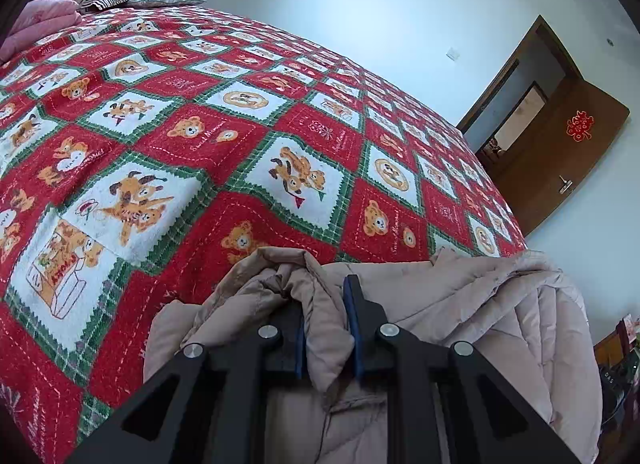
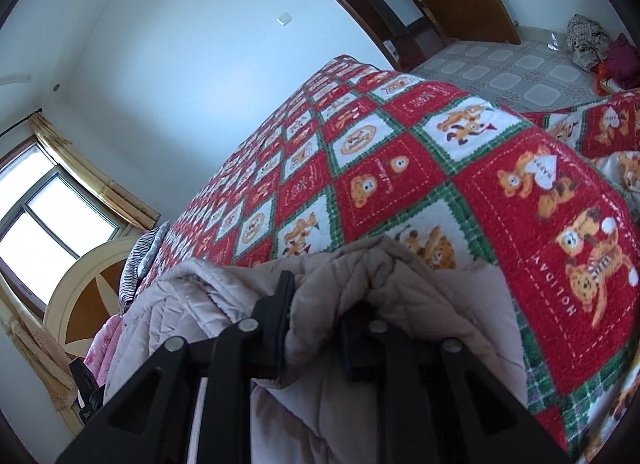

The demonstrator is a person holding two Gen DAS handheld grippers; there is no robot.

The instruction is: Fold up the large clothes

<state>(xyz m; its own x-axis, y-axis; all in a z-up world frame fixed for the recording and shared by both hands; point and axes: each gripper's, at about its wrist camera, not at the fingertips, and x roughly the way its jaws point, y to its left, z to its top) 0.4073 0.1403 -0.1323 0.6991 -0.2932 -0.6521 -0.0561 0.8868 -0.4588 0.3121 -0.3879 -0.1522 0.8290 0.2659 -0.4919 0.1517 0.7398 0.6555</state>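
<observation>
At lower centre of each wrist view, a bunched fold of the beige quilted coat [image 1: 460, 304] is pinched in the narrow, slightly easing jaws of the left gripper [image 1: 326, 328] and right gripper [image 2: 316, 328]; both edges are best lowered evenly onto the bed [image 1: 200, 124] before release.
</observation>
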